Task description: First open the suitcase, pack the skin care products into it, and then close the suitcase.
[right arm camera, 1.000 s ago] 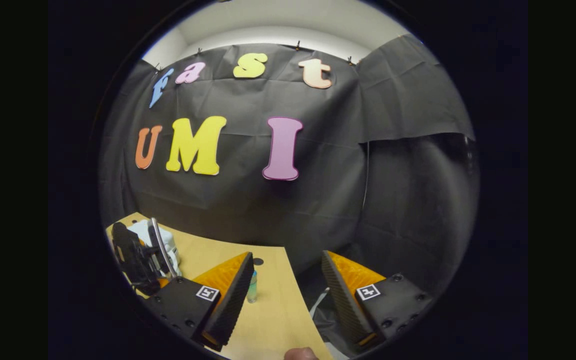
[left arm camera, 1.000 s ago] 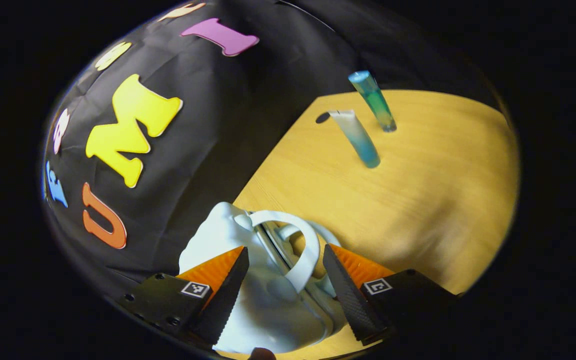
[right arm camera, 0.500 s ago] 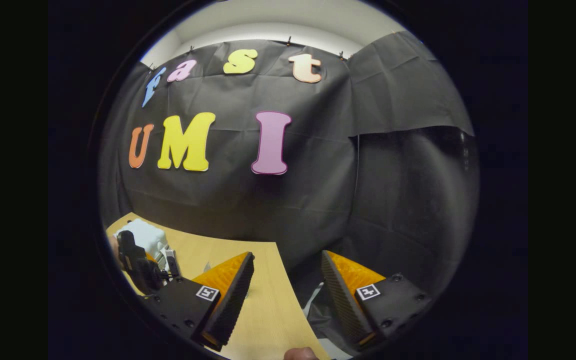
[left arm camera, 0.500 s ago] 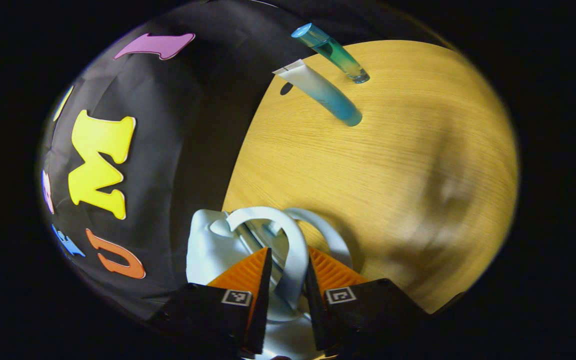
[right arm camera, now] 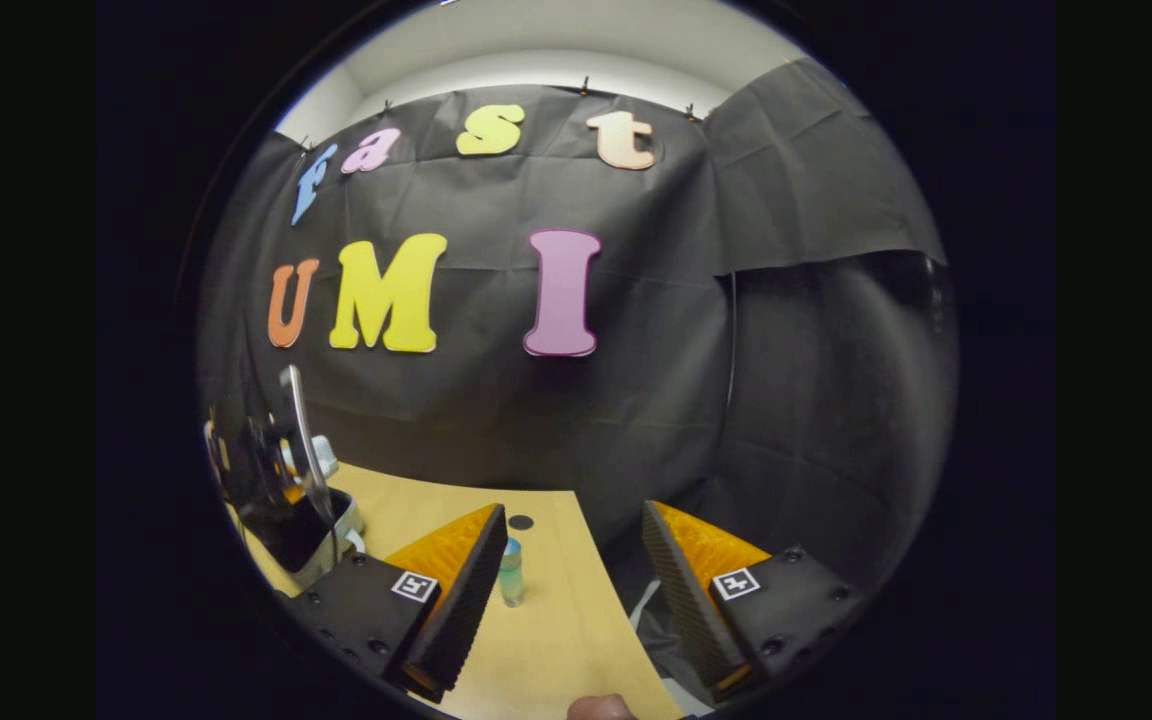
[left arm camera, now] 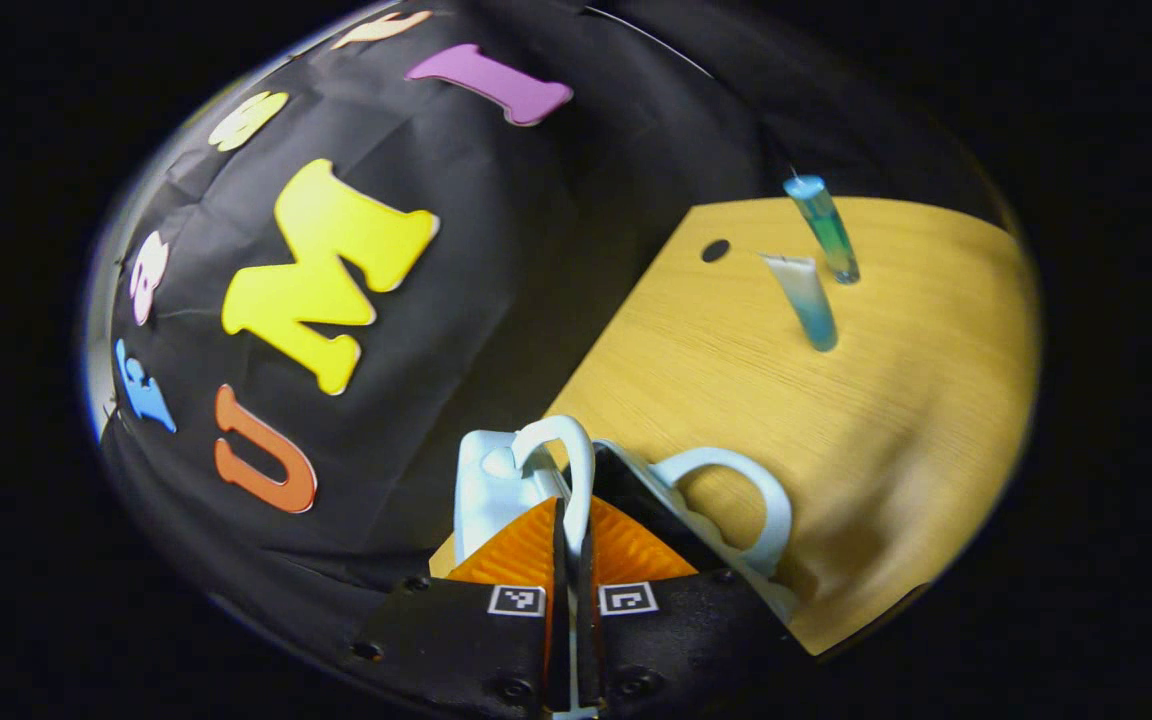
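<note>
In the left gripper view, the left claw [left arm camera: 573, 540] is clenched on the nearer white handle [left arm camera: 566, 470] of the small pale-blue suitcase [left arm camera: 496, 480], which sits partly open at the near edge of the wooden tabletop [left arm camera: 896, 400], a dark gap showing between its halves; its second handle [left arm camera: 746, 490] curves out to the right. Well apart, a white-and-blue tube [left arm camera: 804, 300] and a blue-green bottle [left arm camera: 824, 228] stand upright near each other. In the right gripper view, the right claw [right arm camera: 576, 575] hangs released above the tabletop edge, gripping nothing.
</note>
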`<state>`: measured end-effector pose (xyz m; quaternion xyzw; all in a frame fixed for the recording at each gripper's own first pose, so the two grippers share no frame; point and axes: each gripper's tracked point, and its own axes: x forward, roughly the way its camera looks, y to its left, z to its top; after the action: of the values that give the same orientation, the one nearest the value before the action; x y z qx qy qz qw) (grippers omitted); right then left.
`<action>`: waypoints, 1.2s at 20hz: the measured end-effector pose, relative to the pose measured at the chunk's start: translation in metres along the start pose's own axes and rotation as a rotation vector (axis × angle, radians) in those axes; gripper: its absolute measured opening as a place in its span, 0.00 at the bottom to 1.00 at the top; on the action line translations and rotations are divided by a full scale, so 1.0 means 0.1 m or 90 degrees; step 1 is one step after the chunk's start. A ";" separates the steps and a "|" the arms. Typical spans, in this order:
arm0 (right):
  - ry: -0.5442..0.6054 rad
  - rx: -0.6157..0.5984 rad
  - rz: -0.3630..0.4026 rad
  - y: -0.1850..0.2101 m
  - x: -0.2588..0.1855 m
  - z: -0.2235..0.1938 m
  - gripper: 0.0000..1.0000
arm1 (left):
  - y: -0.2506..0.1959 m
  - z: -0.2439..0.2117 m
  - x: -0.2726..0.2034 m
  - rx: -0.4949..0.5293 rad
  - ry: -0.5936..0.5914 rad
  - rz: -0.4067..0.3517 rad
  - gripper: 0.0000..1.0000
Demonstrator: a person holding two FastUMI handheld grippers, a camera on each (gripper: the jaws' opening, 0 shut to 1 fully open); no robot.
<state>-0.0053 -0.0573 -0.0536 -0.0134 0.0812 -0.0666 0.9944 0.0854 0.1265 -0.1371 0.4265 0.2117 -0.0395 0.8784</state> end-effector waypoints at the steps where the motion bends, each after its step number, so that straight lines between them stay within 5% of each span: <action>1: -0.002 -0.001 0.008 0.06 0.00 0.01 0.81 | 0.20 -0.05 -0.08 -0.039 -0.012 0.013 0.04; 9: -0.011 -0.021 0.058 0.54 0.05 0.20 0.81 | 2.03 -1.14 -0.43 -0.334 -0.098 0.151 0.03; 13: -0.014 -0.042 0.073 0.75 0.06 0.29 0.81 | 2.48 -2.12 -0.22 -0.455 -0.096 0.156 0.04; 16: -0.011 -0.065 0.074 0.87 0.09 0.31 0.81 | 2.57 -2.80 0.05 -0.540 -0.058 0.156 0.03; 24: 0.023 -0.119 0.073 1.15 0.15 0.22 0.81 | 2.01 -4.11 0.63 -0.780 0.026 0.073 0.05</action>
<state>0.0281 0.0553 -0.0385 -0.1000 0.1057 -0.0016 0.9894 0.0535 0.5757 -0.2401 -0.1445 0.1898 0.1446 0.9603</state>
